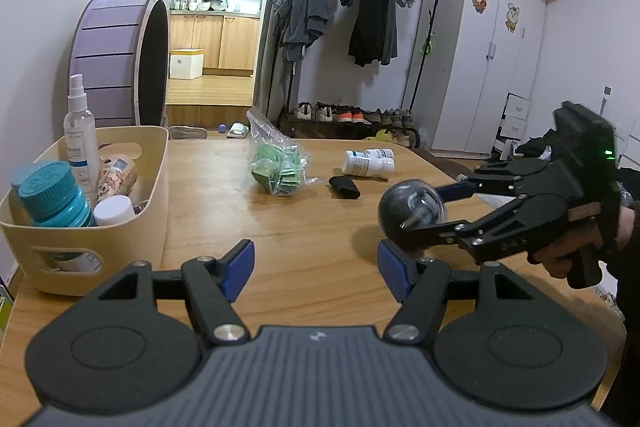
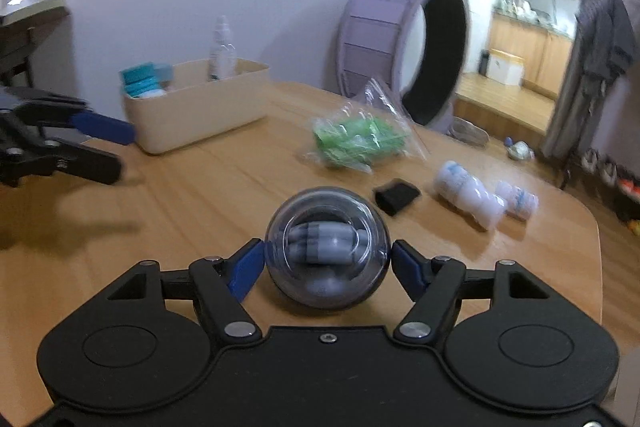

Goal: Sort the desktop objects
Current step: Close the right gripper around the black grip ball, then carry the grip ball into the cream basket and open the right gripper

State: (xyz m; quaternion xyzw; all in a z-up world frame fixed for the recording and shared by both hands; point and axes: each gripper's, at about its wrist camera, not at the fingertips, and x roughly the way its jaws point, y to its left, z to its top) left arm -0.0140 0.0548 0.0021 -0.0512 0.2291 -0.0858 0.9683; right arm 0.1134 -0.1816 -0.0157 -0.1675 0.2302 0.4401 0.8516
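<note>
From the left wrist camera, a cream storage bin (image 1: 156,179) sits on the left side of the wooden table (image 1: 280,247) and is already well stocked: a tall clear spray bottle (image 1: 80,131) stands upright at its back, a teal-capped jar (image 1: 56,199) fills the near corner, a white-capped container (image 1: 115,209) sits beside it, and a patterned bottle (image 1: 118,175) leans between them. Out on the tabletop lie a clear bag of green packets (image 1: 278,163), a small black item (image 1: 344,187) and two white pill bottles (image 1: 368,161) on their sides, touching one another. The left gripper (image 1: 316,267) hangs low over the near edge of the table with its blue-padded fingers spread wide and nothing between them. To the right, a hand (image 1: 576,247) grips the handle of the right gripper (image 1: 416,211), which reaches in sideways above the table with a dark translucent ball (image 1: 408,213) pinched between its fingers. From the right wrist camera, that ball (image 2: 326,247) sits squarely between the right gripper's (image 2: 327,263) blue pads (image 2: 246,269), clamped on both sides and lifted clear of the wood; something grey shows inside it, though the picture is too blurred to say what. Beyond it are the bin (image 2: 192,111) far left, the green bag (image 2: 360,139) and the white bottles (image 2: 472,199), with the left gripper (image 2: 112,147) open at the left edge.
</note>
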